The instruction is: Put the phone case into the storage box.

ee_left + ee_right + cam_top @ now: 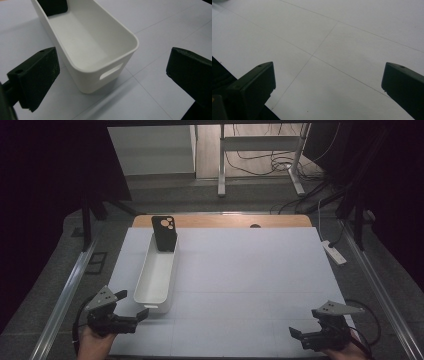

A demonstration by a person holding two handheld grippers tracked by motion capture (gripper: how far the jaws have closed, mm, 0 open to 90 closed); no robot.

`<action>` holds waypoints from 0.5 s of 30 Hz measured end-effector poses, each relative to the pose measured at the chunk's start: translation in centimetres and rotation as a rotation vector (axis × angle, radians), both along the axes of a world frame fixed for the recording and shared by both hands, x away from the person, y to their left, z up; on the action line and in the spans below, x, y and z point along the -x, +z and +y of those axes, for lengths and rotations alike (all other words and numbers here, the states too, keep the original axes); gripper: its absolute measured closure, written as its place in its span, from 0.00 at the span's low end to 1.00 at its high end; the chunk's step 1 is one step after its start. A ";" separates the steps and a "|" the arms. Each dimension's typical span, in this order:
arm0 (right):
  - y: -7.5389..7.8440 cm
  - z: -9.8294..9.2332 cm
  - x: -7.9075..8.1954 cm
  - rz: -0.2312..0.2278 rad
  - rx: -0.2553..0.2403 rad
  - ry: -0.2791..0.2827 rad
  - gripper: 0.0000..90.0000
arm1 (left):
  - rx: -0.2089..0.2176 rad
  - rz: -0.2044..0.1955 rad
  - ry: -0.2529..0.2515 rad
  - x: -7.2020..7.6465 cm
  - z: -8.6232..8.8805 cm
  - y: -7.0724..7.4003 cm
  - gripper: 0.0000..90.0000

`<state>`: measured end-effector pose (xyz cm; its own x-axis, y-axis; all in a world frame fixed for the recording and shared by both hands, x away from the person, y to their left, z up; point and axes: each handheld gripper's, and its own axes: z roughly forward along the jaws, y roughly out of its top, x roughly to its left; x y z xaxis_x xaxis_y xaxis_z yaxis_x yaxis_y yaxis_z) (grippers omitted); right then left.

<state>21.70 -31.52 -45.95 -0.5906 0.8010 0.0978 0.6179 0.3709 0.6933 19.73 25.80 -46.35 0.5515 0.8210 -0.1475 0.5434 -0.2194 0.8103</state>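
White bin (156, 279) — plain, unpatterned; black phone case (164, 233) with tan camera cut-outs; pale grey mat (240, 280) — faint grid lines.

No text, label, brand, number or sign can be read anywhere. The white bin (156, 272) is plain on its walls and around its handle slot, and the black phone case (164, 233) leaning in the bin's far end carries no legible mark. The white table cover (240, 270) around the bin bears only thin seam lines, no writing.
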 end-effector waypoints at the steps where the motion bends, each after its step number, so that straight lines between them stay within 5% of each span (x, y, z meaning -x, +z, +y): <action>1: 0.0 0.0 0.0 0.000 -0.001 -0.003 0.00 | 0.000 0.003 0.001 0.2 0.0 -0.1 0.00; 15: 0.0 0.0 0.0 0.000 -0.001 -0.018 0.00 | -0.012 0.039 0.029 2.1 0.1 -1.0 0.00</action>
